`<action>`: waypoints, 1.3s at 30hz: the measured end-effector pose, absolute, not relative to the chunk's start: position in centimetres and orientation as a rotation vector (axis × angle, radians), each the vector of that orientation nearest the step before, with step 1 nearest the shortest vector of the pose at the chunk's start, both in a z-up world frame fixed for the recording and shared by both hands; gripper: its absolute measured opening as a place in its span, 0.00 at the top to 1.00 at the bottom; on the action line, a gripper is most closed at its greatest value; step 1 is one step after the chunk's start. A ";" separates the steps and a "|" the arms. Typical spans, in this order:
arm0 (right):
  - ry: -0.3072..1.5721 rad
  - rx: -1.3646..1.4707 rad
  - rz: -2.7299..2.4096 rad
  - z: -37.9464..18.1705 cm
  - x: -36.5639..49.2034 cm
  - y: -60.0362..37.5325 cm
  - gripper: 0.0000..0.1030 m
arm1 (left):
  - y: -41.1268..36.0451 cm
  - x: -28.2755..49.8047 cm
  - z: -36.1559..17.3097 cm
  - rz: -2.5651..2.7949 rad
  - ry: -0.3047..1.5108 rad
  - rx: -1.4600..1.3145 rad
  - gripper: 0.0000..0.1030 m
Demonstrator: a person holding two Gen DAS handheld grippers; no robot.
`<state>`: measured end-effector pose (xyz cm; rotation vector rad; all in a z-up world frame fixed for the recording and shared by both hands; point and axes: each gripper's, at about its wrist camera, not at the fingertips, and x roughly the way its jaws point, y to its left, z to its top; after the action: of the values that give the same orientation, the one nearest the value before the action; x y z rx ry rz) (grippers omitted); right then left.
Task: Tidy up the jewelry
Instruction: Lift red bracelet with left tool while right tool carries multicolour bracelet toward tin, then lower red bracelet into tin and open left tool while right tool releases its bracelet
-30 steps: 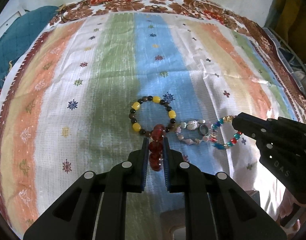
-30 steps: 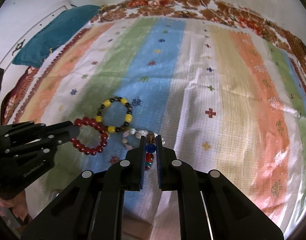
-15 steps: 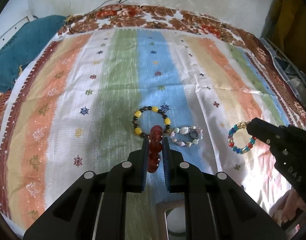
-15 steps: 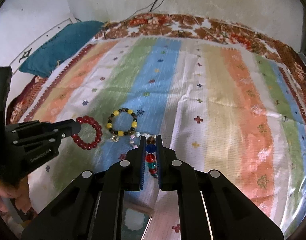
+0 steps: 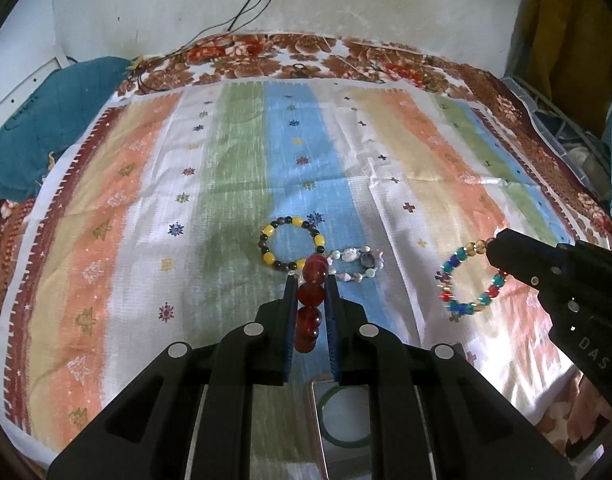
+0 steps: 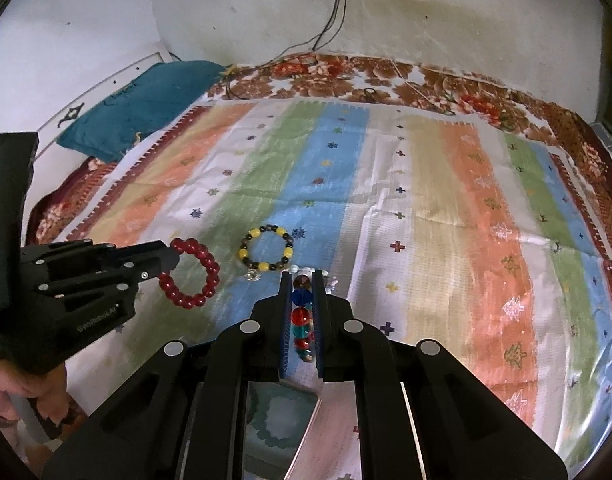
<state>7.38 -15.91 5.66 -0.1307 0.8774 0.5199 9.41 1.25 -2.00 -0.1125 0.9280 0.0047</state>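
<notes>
My left gripper (image 5: 311,280) is shut on a red bead bracelet (image 5: 309,308), which hangs as a ring (image 6: 190,274) above the striped cloth in the right wrist view. My right gripper (image 6: 302,280) is shut on a multicoloured bead bracelet (image 6: 301,316); in the left wrist view that bracelet (image 5: 466,280) dangles from the gripper's tip. On the cloth lie a yellow-and-dark bead bracelet (image 5: 292,244) and a pale shell bracelet (image 5: 356,264), side by side on the blue stripe. A clear box with a green ring inside (image 5: 344,420) sits under my fingers at the near edge.
A striped cloth (image 5: 154,216) covers a bed with a floral sheet (image 5: 306,60). A teal pillow (image 6: 146,100) lies at the far left. Cables hang down the wall (image 6: 334,12). A hand (image 6: 22,392) holds the left gripper's handle.
Both grippers have risen and pulled back with their bracelets, which now hang clear of the cloth. The multicoloured bracelet has moved right, away from the shell one. The box has come into view below.
</notes>
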 end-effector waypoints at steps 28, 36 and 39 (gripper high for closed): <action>0.838 -0.097 0.613 7.1 1.5 -17.0 0.90 | -1.6 3.7 0.2 -0.112 0.847 -0.097 0.88; 0.869 -0.093 0.630 6.4 0.3 -17.6 0.90 | -1.8 2.1 -0.3 -0.125 0.857 -0.104 0.88; 0.873 -0.102 0.632 6.2 -0.3 -17.6 0.90 | -2.1 1.7 -0.4 -0.128 0.860 -0.103 0.88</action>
<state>-0.25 -17.63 6.19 -0.1017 0.8731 0.6318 1.73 -2.08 -0.40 -0.1032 0.8602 -0.1276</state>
